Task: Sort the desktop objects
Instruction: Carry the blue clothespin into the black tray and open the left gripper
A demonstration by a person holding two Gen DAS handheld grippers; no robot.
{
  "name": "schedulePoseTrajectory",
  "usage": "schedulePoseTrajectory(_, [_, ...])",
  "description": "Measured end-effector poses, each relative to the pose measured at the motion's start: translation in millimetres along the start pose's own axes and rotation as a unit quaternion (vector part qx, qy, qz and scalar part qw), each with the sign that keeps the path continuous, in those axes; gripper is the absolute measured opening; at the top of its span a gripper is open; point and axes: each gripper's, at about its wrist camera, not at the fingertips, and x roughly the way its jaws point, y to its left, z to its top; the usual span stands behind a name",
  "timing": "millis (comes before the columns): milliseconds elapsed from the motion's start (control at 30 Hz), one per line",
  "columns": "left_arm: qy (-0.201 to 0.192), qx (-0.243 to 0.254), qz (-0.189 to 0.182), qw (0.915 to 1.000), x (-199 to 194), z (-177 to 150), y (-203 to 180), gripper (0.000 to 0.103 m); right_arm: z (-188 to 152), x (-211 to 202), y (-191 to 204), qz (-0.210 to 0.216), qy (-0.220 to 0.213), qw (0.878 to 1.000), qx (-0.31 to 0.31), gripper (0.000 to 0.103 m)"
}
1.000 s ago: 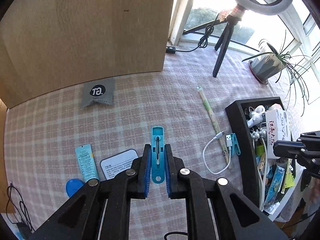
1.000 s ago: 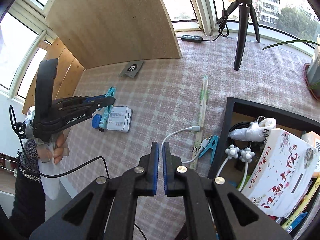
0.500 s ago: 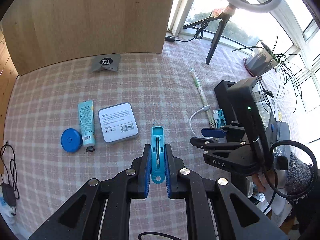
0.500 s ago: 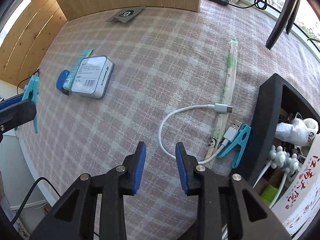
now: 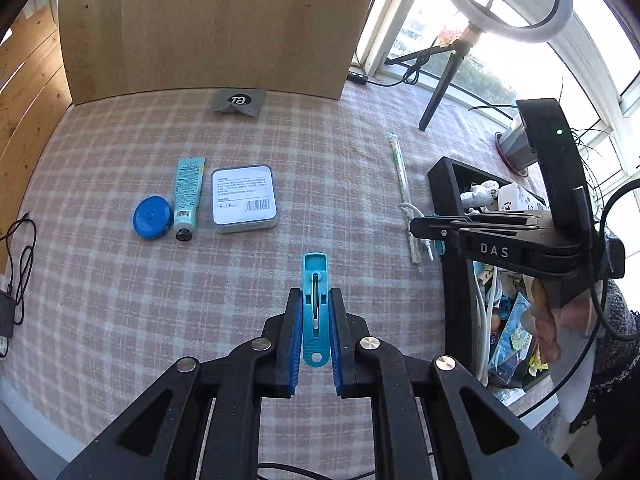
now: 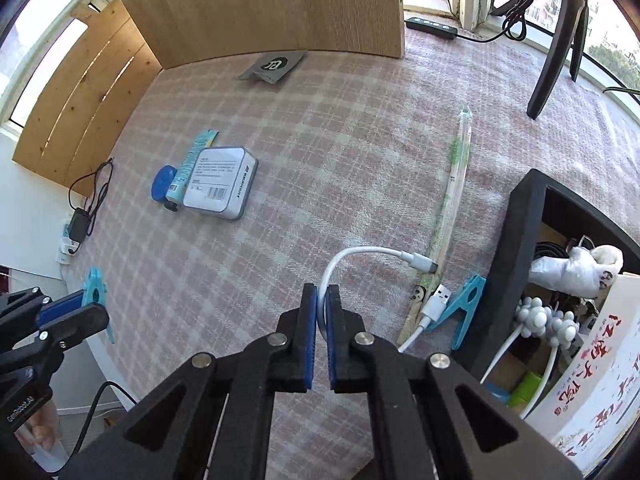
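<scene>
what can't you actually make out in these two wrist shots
- Black storage box: in the left wrist view the right hand-held gripper covers its middle; in the right wrist view the frame edge cuts it off.
- White USB cable: its loop disappears between the right hand-held gripper's blue pads.
- Flat white tin: label print too small to read.

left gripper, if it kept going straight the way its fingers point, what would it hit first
Most likely bare tablecloth. The left gripper, shut on a teal clip, points steeply down at open cloth short of the white tin. Depth is uncertain.
</scene>
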Motion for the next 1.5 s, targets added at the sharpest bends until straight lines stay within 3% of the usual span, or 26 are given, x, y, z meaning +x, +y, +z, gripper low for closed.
schedulePoseTrajectory(200, [-0.009, 0.016, -0.007, 0.9998, -11.6, -2.1, -41.4, 0.011, -11.4, -68.9, -2.8, 0.041, -0.050, 0.998, 0.001, 0.004])
schedulePoseTrajectory(367, [-0.010, 0.058, -0.021, 0.9980, -17.4, -3.3, -93.2, 0.011, -39.6, -127.8, -17.6, 0.045, -0.086, 0.995, 0.000, 0.004])
schedulePoseTrajectory(700, [0.010, 0.150, -0.082, 0.9852, 1.6, -14.5, -215.5, 0.011, -118.9, -222.3, -94.7, -0.026, -0.132, 0.990, 0.047, 0.004])
schedulePoseTrajectory(833, [0.025, 0.172, -0.105, 0.9793, 15.6, -20.4, -257.4, 0.011, -143.0, -238.6, -131.5, -0.063, -0.135, 0.986, 0.078, 0.004])
schedulePoseTrajectory(1067, [0.041, 0.199, -0.123, 0.9715, 33.4, -26.2, -316.9, 0.011, -171.4, -241.4, -178.0, -0.081, -0.122, 0.981, 0.126, 0.004])
schedulePoseTrajectory(1133, [0.040, 0.203, -0.112, 0.9721, 36.9, -24.8, -328.0, 0.019, -175.2, -237.2, -183.9, -0.080, -0.110, 0.982, 0.128, 0.006])
schedulePoseTrajectory(1167, [0.043, 0.202, -0.110, 0.9722, 38.4, -23.9, -331.4, 0.036, -177.1, -236.5, -186.7, -0.082, -0.109, 0.982, 0.134, 0.008])
schedulePoseTrajectory(1200, [0.039, 0.202, -0.113, 0.9721, 38.1, -22.8, -333.2, 0.045, -178.2, -236.5, -189.6, -0.082, -0.109, 0.981, 0.138, 0.016])
schedulePoseTrajectory(1300, [0.030, 0.197, -0.103, 0.9744, 35.7, -22.0, -330.6, 0.045, -182.2, -242.6, -195.1, -0.073, -0.125, 0.978, 0.149, 0.034])
schedulePoseTrajectory(1500, [0.029, 0.157, -0.085, 0.9836, 37.7, -19.6, -290.3, 0.045, -186.4, -242.2, -189.3, -0.051, -0.147, 0.977, 0.145, 0.040])
